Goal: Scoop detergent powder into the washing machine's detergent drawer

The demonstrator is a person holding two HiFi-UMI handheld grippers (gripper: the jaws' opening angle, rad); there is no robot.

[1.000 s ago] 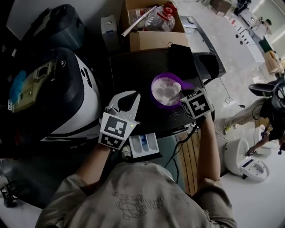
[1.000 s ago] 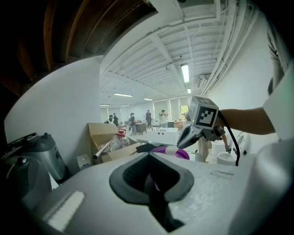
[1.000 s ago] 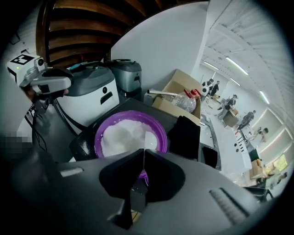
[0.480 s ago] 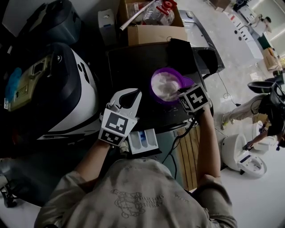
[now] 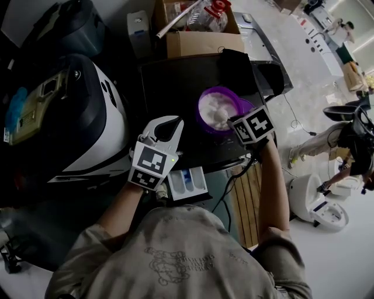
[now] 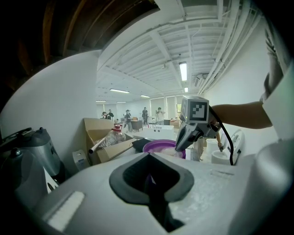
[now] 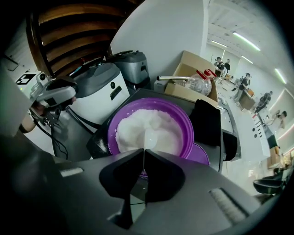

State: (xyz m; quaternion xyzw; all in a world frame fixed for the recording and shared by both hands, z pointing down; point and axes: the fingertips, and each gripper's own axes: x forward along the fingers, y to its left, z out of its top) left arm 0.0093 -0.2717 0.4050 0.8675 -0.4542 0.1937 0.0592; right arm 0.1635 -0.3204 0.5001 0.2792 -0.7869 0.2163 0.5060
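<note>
A purple bowl (image 5: 205,121) (image 7: 185,120) of white detergent powder (image 5: 216,108) (image 7: 158,125) stands on the dark machine top (image 5: 175,87). My right gripper (image 5: 228,121) (image 7: 143,151) reaches over the bowl's near rim, shut on the thin handle of a white spoon (image 7: 148,136); the spoon's scoop lies in the powder. My left gripper (image 5: 171,121) (image 6: 149,156) hovers left of the bowl, shut with nothing in it. The white detergent drawer (image 5: 187,184), with blue insets, sticks out below the machine's front edge, just right of my left hand.
A cardboard box (image 5: 201,41) holding a clear bottle (image 5: 205,17) stands behind the machine. A white-and-black appliance (image 5: 87,117) is at the left. A black block (image 5: 236,67) sits behind the bowl, a purple lid (image 5: 248,107) beside it. People stand far off.
My right gripper has edged left and up over the bowl with the spoon. The left gripper has barely moved.
</note>
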